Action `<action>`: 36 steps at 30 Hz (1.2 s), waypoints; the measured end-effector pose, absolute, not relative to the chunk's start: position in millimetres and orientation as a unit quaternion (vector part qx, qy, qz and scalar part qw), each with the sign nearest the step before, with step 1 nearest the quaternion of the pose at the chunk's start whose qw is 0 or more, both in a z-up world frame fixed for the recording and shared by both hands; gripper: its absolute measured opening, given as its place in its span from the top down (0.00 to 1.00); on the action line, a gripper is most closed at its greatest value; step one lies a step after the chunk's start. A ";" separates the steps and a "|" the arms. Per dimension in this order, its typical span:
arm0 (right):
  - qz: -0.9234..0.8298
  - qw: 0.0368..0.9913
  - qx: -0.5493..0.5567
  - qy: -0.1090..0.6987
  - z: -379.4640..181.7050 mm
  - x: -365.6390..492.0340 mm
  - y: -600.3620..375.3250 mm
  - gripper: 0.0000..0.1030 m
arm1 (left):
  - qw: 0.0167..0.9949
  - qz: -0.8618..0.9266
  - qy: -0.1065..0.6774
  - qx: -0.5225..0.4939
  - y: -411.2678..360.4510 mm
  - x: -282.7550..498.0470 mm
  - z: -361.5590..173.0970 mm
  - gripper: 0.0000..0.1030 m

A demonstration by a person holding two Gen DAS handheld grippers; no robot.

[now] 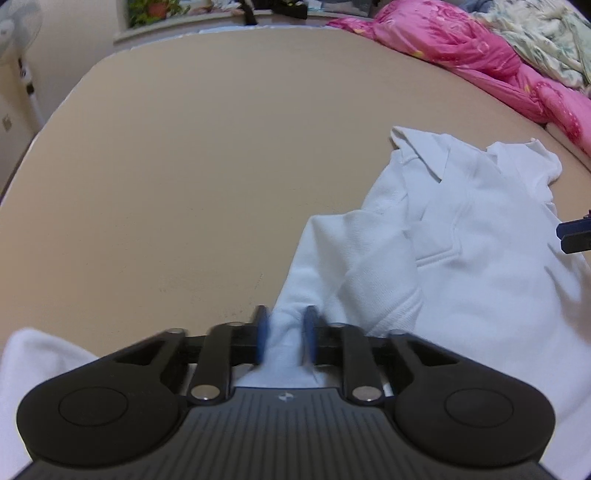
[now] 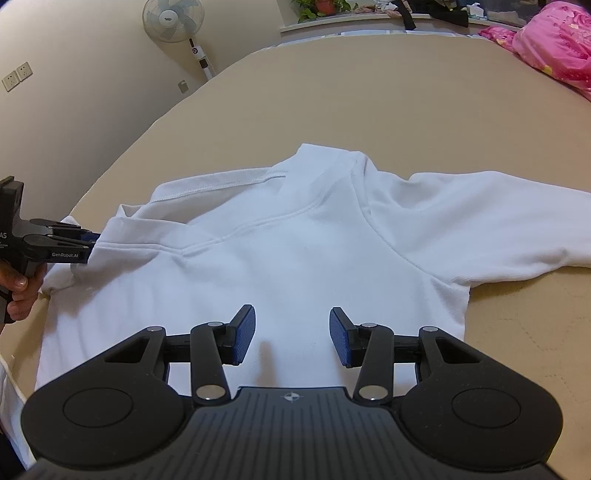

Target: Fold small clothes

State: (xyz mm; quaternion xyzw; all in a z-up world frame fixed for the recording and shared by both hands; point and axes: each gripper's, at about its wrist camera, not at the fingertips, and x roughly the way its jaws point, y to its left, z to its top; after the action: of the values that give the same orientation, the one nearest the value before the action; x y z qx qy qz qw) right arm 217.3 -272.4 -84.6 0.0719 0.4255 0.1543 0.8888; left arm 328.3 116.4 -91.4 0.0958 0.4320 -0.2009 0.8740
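Note:
A white long-sleeved shirt point(image 1: 461, 229) lies spread on a beige bed surface point(image 1: 184, 166), collar toward the far side. My left gripper point(image 1: 286, 332) is shut on a bunched fold of the shirt's left sleeve, and white cloth fills the gap between its blue pads. In the right wrist view the same gripper point(image 2: 90, 242) pinches the sleeve edge at the left, held by a hand point(image 2: 18, 291). My right gripper point(image 2: 291, 334) hovers open over the shirt's point(image 2: 295, 240) lower body, with nothing gripped. Its tip shows at the right edge point(image 1: 576, 236). The other sleeve point(image 2: 498, 221) stretches out to the right.
A pink quilt point(image 1: 498, 62) and floral bedding point(image 1: 546, 33) are heaped at the far right of the bed. A standing fan point(image 2: 173, 18) is by the wall beyond the left edge. A windowsill with plants point(image 2: 325, 7) runs along the back.

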 end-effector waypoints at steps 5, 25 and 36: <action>0.140 0.887 0.051 0.437 -91.0 216.8 -269.7 0.55 | 0.942 -0.015 0.333 0.048 175.5 338.3 -48.9 0.99; 0.107 0.881 0.014 0.460 -112.0 220.2 -268.5 0.54 | 0.886 -0.100 0.452 0.011 140.1 306.4 -98.4 0.60; 0.117 0.883 0.033 0.453 -101.4 212.6 -270.2 0.54 | 0.929 0.200 0.308 -0.034 276.9 187.4 -5.6 0.07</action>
State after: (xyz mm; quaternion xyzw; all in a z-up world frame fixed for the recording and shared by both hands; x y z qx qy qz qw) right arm 212.6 -270.2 -101.4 0.0331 0.4529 0.1173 0.8832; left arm 187.4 276.9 -5.6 -0.0342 0.3081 0.2001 0.9294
